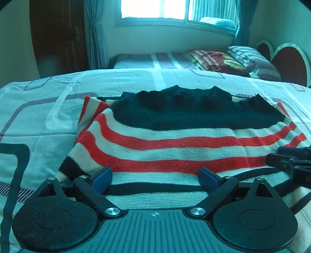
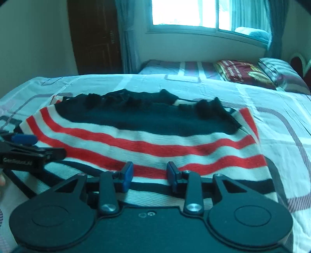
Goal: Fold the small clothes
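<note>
Here your left gripper (image 1: 155, 178) has its jaws spread wide and your right gripper (image 2: 150, 176) has its jaws partly apart, neither pinching the striped sweater (image 1: 175, 140), which lies flat on the bed (image 1: 48, 109) just under both near its hem.

Bedroom, likely: beds (image 1: 136, 81), curtained window (image 1: 153, 9).
</note>
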